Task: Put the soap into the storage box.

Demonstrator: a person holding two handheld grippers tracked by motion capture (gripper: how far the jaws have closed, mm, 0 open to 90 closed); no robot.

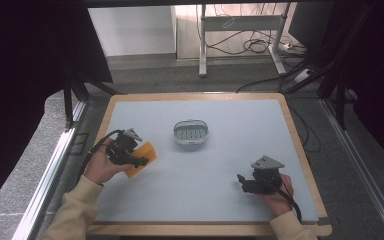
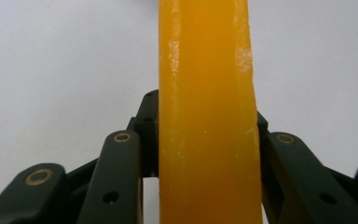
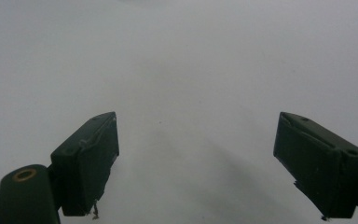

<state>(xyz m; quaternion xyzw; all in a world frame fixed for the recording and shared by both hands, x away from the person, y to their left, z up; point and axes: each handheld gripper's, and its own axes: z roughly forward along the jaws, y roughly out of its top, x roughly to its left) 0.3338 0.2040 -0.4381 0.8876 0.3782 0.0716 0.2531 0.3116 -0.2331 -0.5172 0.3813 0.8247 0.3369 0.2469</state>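
An orange bar of soap [image 1: 142, 159] is held at the left of the pale blue mat [image 1: 220, 165], with my left gripper [image 1: 141, 161] shut on it. In the left gripper view the soap [image 2: 205, 116] stands on edge between the two black jaws, which press on both its sides. A small grey soap dish [image 1: 191, 133] with a slotted floor sits near the middle of the mat, to the right of and beyond the soap. My right gripper [image 1: 241, 181] hovers low over the mat's front right. Its jaws stand wide apart over bare mat [image 3: 196, 140], with nothing between them.
The mat lies on a wooden table [image 1: 300, 145] with a raised border. Metal rails [image 1: 55, 165] run along both sides of the table. Beyond the far edge are a desk frame [image 1: 240, 30] and loose cables [image 1: 260, 47] on the floor.
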